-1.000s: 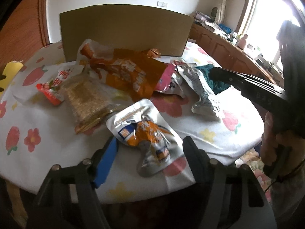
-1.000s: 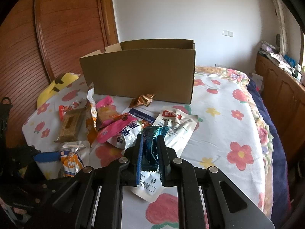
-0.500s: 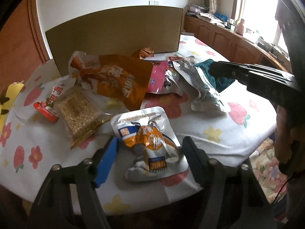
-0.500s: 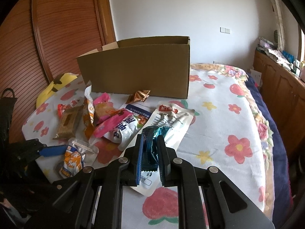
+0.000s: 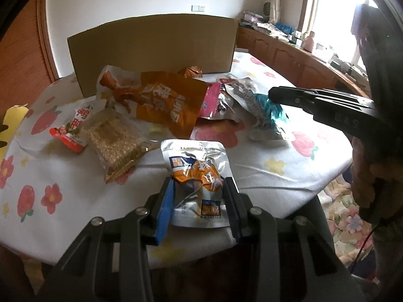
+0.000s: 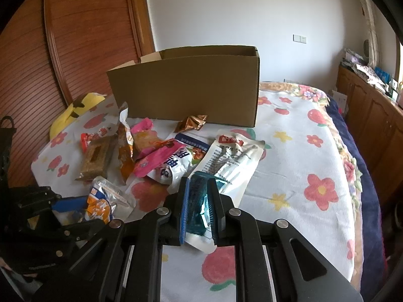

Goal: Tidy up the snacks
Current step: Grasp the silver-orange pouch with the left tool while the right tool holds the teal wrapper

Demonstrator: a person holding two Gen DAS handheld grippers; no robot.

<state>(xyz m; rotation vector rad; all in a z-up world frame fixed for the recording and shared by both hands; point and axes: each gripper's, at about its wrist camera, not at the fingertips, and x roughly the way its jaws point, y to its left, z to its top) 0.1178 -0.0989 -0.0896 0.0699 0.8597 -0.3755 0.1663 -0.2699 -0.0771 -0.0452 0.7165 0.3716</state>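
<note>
Around the silver pouch (image 5: 199, 176), left jaws have narrowed.

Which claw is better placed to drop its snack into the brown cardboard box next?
Right, probably. The right claw is already clamped on the teal foil packet. The left claw is only closing on the silver-and-orange pouch. The brown cardboard box stands open behind both.

Far ahead, the tall cardboard box (image 6: 186, 90) stands like a wall. A pile of snack packets (image 6: 151, 151) fills the left side in front of it. On my right, the flowery cloth (image 6: 302, 166) is bare, so I can pass there.
</note>
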